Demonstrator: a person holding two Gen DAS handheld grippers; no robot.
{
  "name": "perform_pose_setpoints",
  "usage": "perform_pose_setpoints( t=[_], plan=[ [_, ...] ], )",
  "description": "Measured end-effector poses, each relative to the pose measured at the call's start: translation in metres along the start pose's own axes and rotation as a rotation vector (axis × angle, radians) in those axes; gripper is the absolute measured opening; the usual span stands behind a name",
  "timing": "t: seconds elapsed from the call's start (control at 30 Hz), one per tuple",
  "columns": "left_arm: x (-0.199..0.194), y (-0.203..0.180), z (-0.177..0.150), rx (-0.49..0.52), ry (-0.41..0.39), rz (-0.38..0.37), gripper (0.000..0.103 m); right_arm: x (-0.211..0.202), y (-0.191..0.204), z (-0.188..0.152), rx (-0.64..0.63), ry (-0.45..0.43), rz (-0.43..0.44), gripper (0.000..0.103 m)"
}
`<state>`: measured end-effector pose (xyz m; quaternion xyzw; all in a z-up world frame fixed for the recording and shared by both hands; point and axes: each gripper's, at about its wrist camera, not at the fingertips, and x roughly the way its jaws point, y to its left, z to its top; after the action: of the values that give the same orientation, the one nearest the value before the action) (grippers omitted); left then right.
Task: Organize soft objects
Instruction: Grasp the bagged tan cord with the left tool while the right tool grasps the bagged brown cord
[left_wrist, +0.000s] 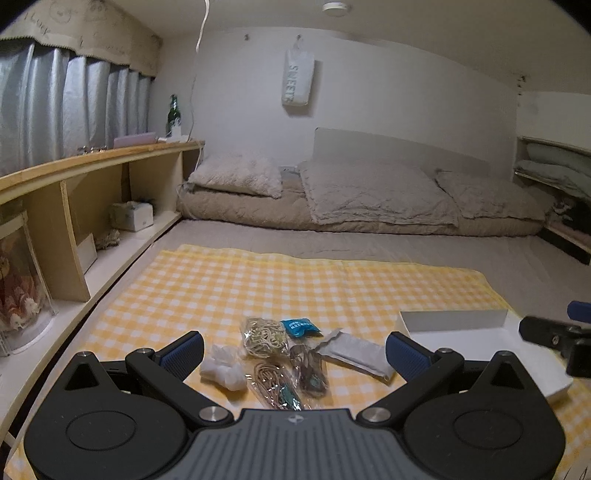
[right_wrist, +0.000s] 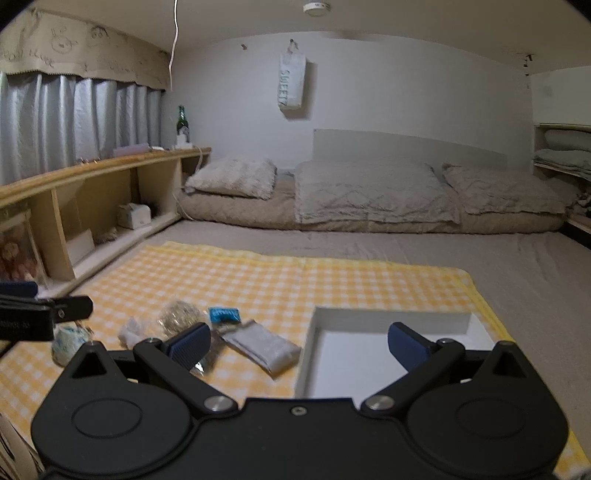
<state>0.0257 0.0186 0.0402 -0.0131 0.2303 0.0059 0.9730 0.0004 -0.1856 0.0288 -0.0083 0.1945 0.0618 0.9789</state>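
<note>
We hold our left gripper (left_wrist: 293, 352) low over a yellow checked cloth (left_wrist: 258, 280) spread on the bed, its blue fingers wide apart and clamped on nothing. Between those fingers lies a small heap of soft things: a white wad (left_wrist: 223, 367), a clear bag of rubber bands (left_wrist: 264, 336), a blue packet (left_wrist: 299, 327), a grey pouch (left_wrist: 356, 354), and two clear bags of cords (left_wrist: 291, 380) nearest us, touching one another. Just right of the heap sits a white tray (left_wrist: 480, 332), with nothing in it that we can see.

Our right gripper (right_wrist: 299, 343) hangs over the near left corner of that tray (right_wrist: 369, 354), fingers likewise apart and empty. Its left finger (right_wrist: 188, 345) covers part of the heap, hiding the cord bags. A blue and white bundle (right_wrist: 68, 341) lies apart, at the left, partly behind our other gripper.

Beyond the cloth lie pillows (right_wrist: 373, 192) against the wall, and a wooden shelf (left_wrist: 92, 206) runs along the left with a green bottle (left_wrist: 173, 114) on top.
</note>
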Motion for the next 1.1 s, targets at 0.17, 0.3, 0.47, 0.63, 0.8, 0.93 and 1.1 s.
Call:
perform_pose_setpoints(
  t=[0.17,0.3,0.47,0.63,0.8,0.93,1.1],
  plan=[
    [0.012,0.008,0.026,-0.049,-0.003,0.029,0.103,0.015,-0.001,0.038,-0.017,-0.012,0.064,0.103],
    [0.026,0.011,0.044,-0.078,-0.029,0.07,0.103,0.033,0.002,0.069,-0.03,-0.009,0.099,0.103],
    [0.045,0.004,0.054,-0.046,-0.042,0.117,0.103,0.066,0.011,0.104,0.013,0.015,0.128,0.103],
    [0.079,0.007,0.047,-0.051,0.075,0.095,0.103,0.109,0.023,0.119,0.022,0.051,0.152,0.103],
    [0.118,0.019,0.024,-0.117,0.237,0.067,0.103,0.155,0.024,0.107,0.076,0.121,0.19,0.103],
    [0.142,0.022,0.004,-0.12,0.333,0.044,0.103,0.19,0.025,0.093,0.094,0.214,0.22,0.103],
    [0.164,0.013,-0.017,-0.04,0.412,0.002,0.103,0.232,0.03,0.076,0.137,0.354,0.262,0.103]
  ],
)
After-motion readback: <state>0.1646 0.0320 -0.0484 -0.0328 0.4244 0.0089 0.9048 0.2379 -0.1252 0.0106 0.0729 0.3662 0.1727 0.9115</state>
